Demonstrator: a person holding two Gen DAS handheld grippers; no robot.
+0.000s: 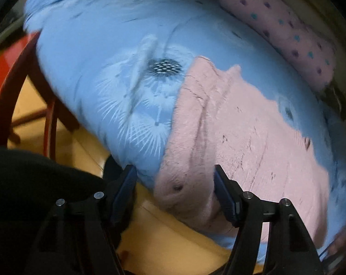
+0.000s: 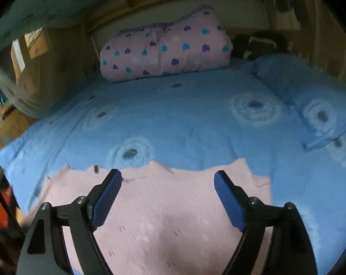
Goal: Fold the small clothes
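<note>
A fuzzy pink garment (image 1: 230,126) lies spread on a blue bedspread (image 1: 104,34) printed with dandelions. In the left wrist view a rounded, folded corner of it hangs over the bed's edge. My left gripper (image 1: 174,171) stands open around that corner: the right finger (image 1: 225,197) is against the cloth and the left finger (image 1: 124,188) is clear of it. In the right wrist view the pink garment (image 2: 173,217) fills the foreground, flat on the blue bedspread (image 2: 184,119). My right gripper (image 2: 168,183) hovers over it, open wide, with nothing gripped.
A pink rolled quilt with hearts (image 2: 166,50) lies at the bed's far end, a blue pillow (image 2: 310,96) at right. Beside the bed stand a red chair (image 1: 3,105) and wooden floor (image 1: 65,133). A person's dark clothing (image 1: 23,183) is at lower left.
</note>
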